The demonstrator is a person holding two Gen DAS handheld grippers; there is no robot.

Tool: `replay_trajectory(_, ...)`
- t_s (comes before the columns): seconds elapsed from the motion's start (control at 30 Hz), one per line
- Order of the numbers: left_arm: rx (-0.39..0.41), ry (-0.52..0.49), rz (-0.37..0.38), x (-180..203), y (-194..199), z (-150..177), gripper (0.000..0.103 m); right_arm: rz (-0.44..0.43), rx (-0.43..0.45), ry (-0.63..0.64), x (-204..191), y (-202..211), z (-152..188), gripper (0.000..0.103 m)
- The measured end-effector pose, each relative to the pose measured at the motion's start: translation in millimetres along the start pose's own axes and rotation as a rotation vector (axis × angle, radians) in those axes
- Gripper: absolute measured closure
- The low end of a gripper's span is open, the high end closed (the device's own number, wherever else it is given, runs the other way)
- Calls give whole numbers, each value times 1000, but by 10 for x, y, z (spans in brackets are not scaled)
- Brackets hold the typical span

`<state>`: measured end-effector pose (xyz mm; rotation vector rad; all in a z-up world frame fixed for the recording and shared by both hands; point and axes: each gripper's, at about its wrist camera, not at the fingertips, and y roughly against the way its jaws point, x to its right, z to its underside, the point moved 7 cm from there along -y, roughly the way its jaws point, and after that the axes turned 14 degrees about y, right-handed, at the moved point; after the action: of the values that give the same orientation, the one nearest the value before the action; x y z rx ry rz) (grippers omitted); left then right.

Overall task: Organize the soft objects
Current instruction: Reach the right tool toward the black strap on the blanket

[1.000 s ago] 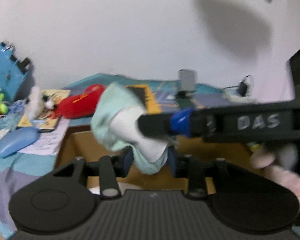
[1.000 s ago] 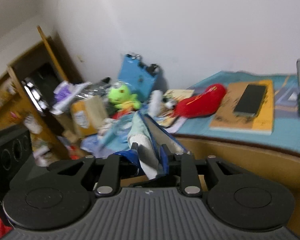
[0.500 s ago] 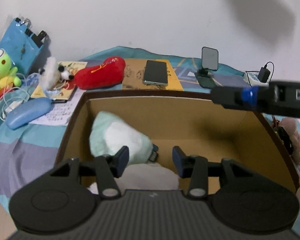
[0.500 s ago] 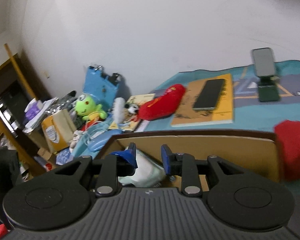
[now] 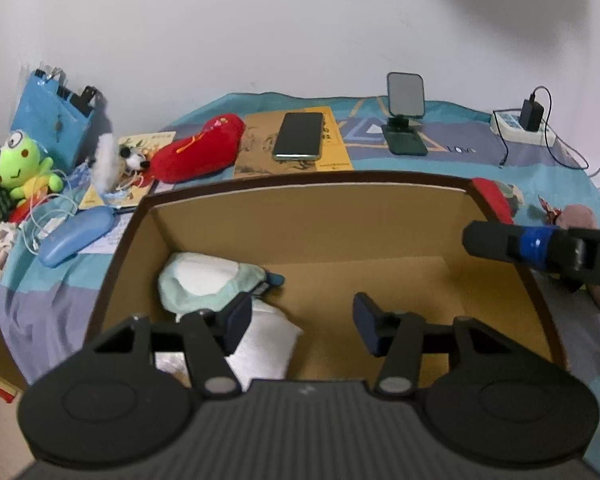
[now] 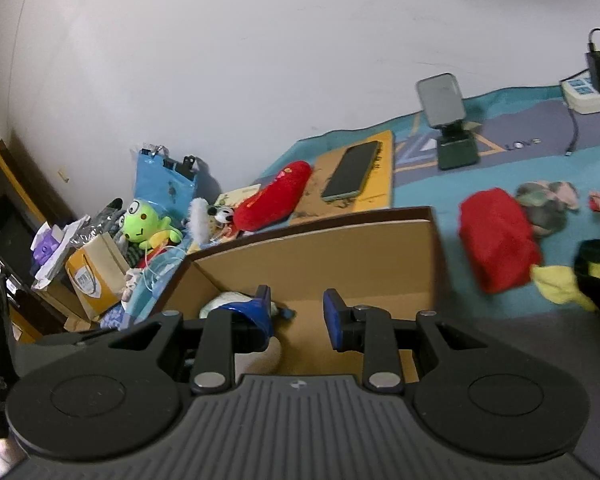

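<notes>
An open cardboard box [image 5: 312, 204] stands on the bed; it also shows in the right wrist view [image 6: 340, 248]. A mint-and-white soft item [image 5: 204, 280] lies inside at the left, over a white soft item [image 5: 264, 344]; the mint item's edge shows in the right wrist view [image 6: 220, 302]. My left gripper [image 5: 302, 322] is open and empty above the box. My right gripper [image 6: 298, 318] is open and empty over the box's near edge. A finger of the right gripper [image 5: 512, 242] shows at the right of the left wrist view. Red cloth [image 6: 496, 240] and other soft items [image 6: 544, 204] lie right of the box.
Behind the box lie a red plush [image 5: 200, 148], a phone [image 5: 300, 135] on a yellow book [image 5: 256, 144], a phone stand [image 5: 404, 116] and a power strip with charger [image 5: 524, 122]. At the left are a green frog plush [image 5: 20, 164], a blue case [image 5: 76, 236] and a blue bag [image 5: 52, 120].
Both grippers let go of the mint-and-white item, which dropped into the box. Both opened wider and pulled back; the right gripper swung to the right.
</notes>
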<state>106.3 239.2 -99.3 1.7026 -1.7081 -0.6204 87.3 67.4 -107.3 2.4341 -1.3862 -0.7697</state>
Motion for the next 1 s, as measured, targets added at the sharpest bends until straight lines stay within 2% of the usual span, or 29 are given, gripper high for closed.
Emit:
replay_trajectory(0.17,28,-32,-26,333,161,66,48,10,13,-25,210,286,82,90)
replay_trajectory(0.47,45,-71,-29,948,358,236,47,37,15,-34,614,742,247,88)
replay_trajectory(0.77,51,-116,-1,1548,449,409,46,54,13,-62,1037,1099,402,86)
replay_trajectory(1.0,21,-140,43,1941,401,556,46,79,5,-100,1389,1267,515,86)
